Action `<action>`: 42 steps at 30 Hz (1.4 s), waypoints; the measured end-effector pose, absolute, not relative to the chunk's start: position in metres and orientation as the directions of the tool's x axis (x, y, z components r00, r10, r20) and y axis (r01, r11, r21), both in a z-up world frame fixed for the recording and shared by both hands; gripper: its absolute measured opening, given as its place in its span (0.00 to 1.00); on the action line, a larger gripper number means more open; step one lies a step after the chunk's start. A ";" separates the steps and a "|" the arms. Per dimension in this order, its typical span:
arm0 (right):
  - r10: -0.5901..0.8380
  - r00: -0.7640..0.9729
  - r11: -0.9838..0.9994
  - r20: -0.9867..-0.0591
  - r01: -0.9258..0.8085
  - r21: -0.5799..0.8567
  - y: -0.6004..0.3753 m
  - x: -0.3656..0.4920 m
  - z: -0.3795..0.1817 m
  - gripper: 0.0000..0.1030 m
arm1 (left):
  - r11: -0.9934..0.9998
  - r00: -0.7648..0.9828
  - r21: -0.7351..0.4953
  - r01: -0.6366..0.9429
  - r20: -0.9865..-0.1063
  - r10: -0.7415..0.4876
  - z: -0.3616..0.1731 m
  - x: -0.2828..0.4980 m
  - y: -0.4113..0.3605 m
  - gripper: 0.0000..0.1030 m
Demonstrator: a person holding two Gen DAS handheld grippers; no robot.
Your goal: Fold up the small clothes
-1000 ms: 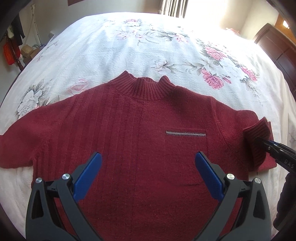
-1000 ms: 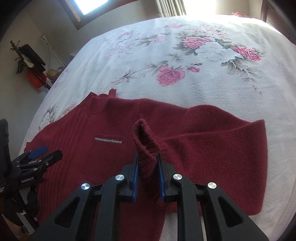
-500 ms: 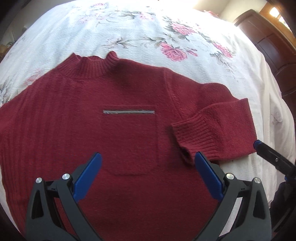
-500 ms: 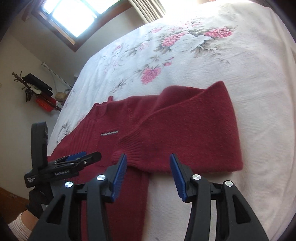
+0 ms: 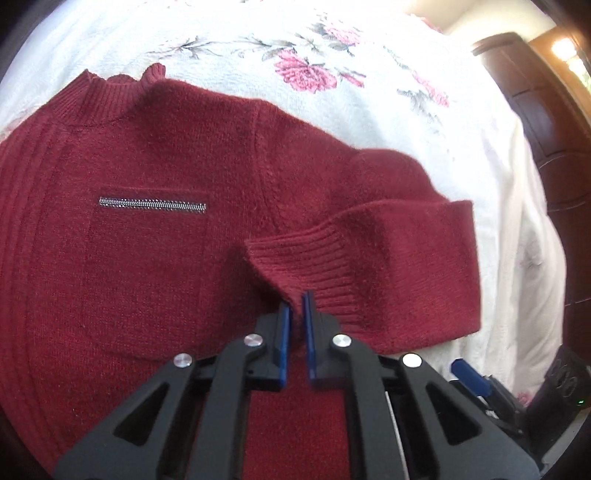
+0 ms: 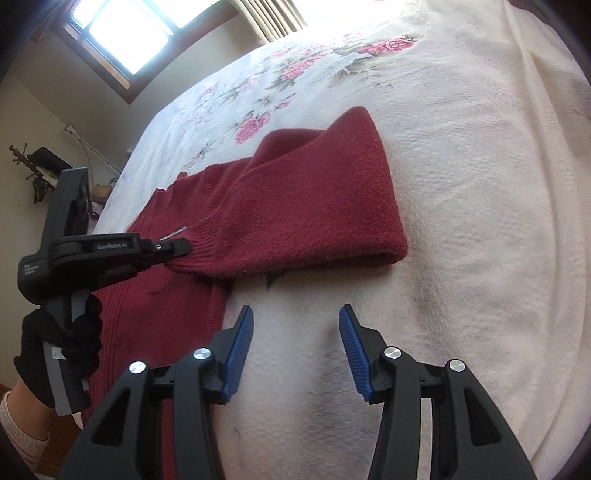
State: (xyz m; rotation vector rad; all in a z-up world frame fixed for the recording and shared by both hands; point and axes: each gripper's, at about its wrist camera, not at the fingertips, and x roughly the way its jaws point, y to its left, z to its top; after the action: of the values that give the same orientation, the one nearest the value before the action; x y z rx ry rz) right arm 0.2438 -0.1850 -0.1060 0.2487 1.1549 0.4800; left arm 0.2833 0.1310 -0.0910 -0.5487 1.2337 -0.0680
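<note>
A dark red knit sweater lies flat, front up, on the floral bedspread, with a zip pocket on its chest. Its right sleeve is folded back toward the body; the same sleeve fills the middle of the right wrist view. My left gripper is shut on the ribbed cuff at its lower edge, and appears from the side as the left gripper in the right wrist view. My right gripper is open over bare bedspread, just short of the sleeve.
A dark wooden cabinet stands beyond the bed on the right. A window and a stand with hanging items are by the far wall. A black-gloved hand holds the left gripper's handle.
The right gripper let go of the cuff and drew back, open. The left gripper moved right to the laid-down cuff and shut on it.
</note>
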 end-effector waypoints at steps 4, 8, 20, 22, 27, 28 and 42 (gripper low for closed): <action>0.486 0.332 0.873 -0.808 -0.215 0.437 -0.187 0.244 -0.103 0.48 | 0.863 0.439 -0.463 -0.201 -0.830 -0.343 -0.061 0.263 0.152 0.04; 0.522 0.327 0.853 -0.788 -0.185 0.488 -0.186 0.252 -0.100 0.48 | 0.872 0.501 -0.442 -0.211 -0.815 -0.292 -0.039 0.243 0.189 0.04; 0.579 0.266 0.814 -0.771 -0.134 0.565 -0.128 0.288 -0.117 0.55 | 0.869 0.536 -0.328 -0.371 -0.839 -0.088 -0.023 0.202 0.340 0.04; 0.597 0.251 0.801 -0.762 -0.135 0.583 -0.115 0.294 -0.120 0.55 | 0.858 0.526 -0.322 -0.400 -0.847 -0.073 -0.030 0.197 0.358 0.04; 0.618 0.206 0.786 -0.759 -0.164 0.596 -0.084 0.302 -0.126 0.53 | 0.843 0.493 -0.297 -0.449 -0.869 -0.044 -0.053 0.191 0.385 0.04; 0.606 0.201 0.795 -0.769 -0.168 0.583 -0.079 0.302 -0.127 0.47 | 0.839 0.486 -0.292 -0.460 -0.873 -0.037 -0.059 0.189 0.389 0.04; 0.480 0.199 0.873 -0.855 -0.205 0.443 -0.057 0.297 -0.122 0.36 | 0.857 0.446 -0.200 -0.475 -0.894 0.038 -0.083 0.184 0.407 0.05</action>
State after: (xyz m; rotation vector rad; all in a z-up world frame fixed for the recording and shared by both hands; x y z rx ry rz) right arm 0.2967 -0.0571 -0.1223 0.2525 1.2865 0.4856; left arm 0.1841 0.4073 -0.0826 -0.4625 1.0696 0.3326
